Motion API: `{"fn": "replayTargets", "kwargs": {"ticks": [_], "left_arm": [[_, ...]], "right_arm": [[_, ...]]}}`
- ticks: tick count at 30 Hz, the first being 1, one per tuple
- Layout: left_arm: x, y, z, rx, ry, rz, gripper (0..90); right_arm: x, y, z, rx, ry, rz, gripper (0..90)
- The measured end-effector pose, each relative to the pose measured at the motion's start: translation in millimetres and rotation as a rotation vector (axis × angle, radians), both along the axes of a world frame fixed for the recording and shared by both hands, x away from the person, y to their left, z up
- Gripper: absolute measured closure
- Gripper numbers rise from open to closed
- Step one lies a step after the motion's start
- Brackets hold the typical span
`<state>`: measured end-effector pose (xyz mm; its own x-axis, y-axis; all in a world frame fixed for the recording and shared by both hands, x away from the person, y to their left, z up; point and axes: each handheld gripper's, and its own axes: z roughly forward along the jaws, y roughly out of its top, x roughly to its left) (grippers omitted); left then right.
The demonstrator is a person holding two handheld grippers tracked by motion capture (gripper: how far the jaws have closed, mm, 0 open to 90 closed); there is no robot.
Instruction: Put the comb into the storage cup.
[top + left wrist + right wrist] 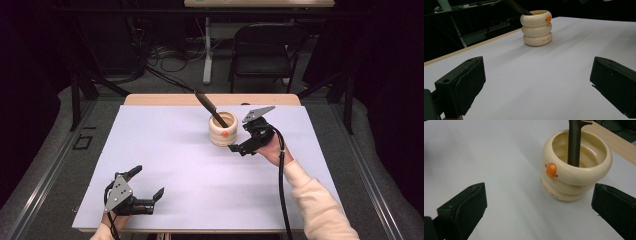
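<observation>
High view: right gripper (pixel 241 145) sits just beside the cream ringed holder (pixel 223 129), on the holder's near-right side, jaws spread wide & gripping nothing. A dark utensil handle (pixel 209 106) stands in the holder, leaning up & away toward the far-left. Holder rests on the white table sheet (pixel 190 165), toward the far edge.

Right gripper view: holder (pixel 574 173) lies ahead of the jaws, closer to the right-hand one, w/ clear sheet between jaw & holder, not touching. Orange button (pixel 551 170) on the top ring faces the gripper. Handle (pixel 574 142) rises from inside the cup.

Left gripper (pixel 148 189) rests low at the near-left of the sheet, well apart from the holder, jaws wide w/ nothing between them. Left gripper view: holder (pixel 536 28) far ahead, between the two jaws' lines, orange button (pixel 548 18) on its upper right.
</observation>
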<state>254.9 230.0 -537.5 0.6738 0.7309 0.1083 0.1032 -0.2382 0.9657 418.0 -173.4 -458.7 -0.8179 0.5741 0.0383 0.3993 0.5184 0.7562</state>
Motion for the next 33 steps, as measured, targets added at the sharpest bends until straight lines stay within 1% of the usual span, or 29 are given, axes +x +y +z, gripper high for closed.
{"fn": "replayTargets", "kwargs": {"ticks": [4, 7, 10, 17, 18, 33], "left_arm": [[0.1, -0.1, 0.1, 0.004, -0.001, -0.001, 0.3], [0.1, -0.1, 0.0, 0.004, 0.0, 0.0, 0.2], [0.0, 0.0, 0.0, 0.002, 0.001, 0.002, 0.3], [-0.1, -0.1, 0.1, 0.002, 0.0, 0.001, 0.2], [-0.2, -0.2, 0.1, -0.001, 0.001, 0.001, 0.2], [0.0, -0.2, 0.1, 0.006, 0.001, 0.001, 0.2]], "right_arm": [[-6.7, -4.7, -3.4, -0.009, 0.004, 0.001, 0.0], [-12.9, -8.3, -4.5, -0.007, -0.008, -0.011, 0.0], [-17.0, -12.2, -5.9, -0.006, 0.001, -0.02, 0.0], [-26.1, -18.1, -10.8, -0.011, 0.005, -0.023, 0.0], [-27.7, -18.7, -11.6, -0.01, 0.012, -0.023, 0.0], [-49.7, -29.7, -23.2, -0.031, 0.016, -0.026, 0.0]]}}
